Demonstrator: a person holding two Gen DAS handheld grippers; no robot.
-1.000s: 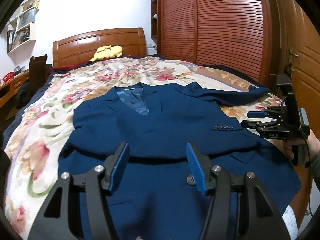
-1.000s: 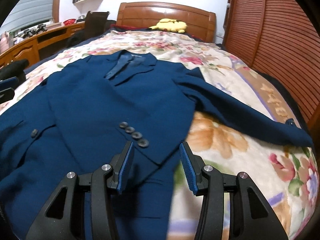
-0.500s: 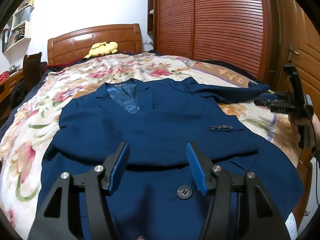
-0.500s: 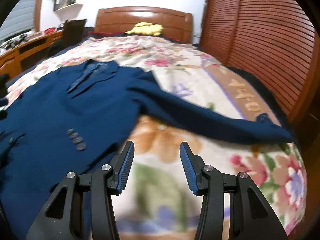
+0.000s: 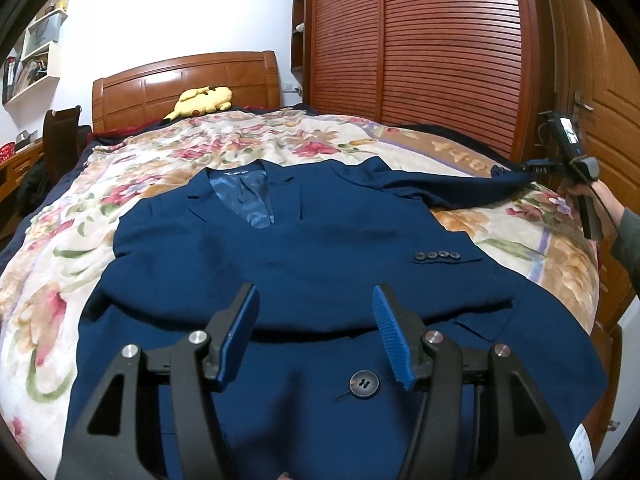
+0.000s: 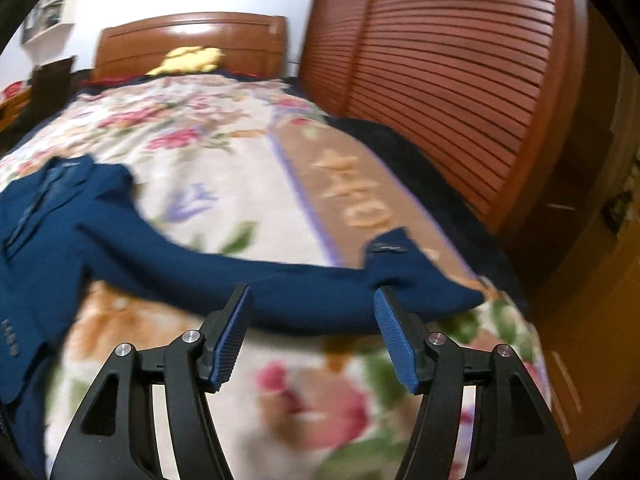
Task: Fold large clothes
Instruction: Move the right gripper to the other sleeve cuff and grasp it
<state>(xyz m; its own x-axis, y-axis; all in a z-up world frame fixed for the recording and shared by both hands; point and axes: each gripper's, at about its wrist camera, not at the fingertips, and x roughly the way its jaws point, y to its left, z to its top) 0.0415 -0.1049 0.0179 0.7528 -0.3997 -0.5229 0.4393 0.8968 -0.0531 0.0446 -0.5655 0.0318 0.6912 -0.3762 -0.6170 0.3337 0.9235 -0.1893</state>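
- Blazer (image 5: 304, 264), navy, lies flat mid-frame on the floral bed (image 5: 52, 280); collar label unreadable.
- Left gripper (image 5: 316, 334): fingers spread, empty.
- Right gripper (image 6: 312, 336), marked "DAS": fingers opening over sleeve (image 6: 304, 292).

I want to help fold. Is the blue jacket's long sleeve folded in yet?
Not yet. The sleeve lies stretched straight out from the jacket across the bed.
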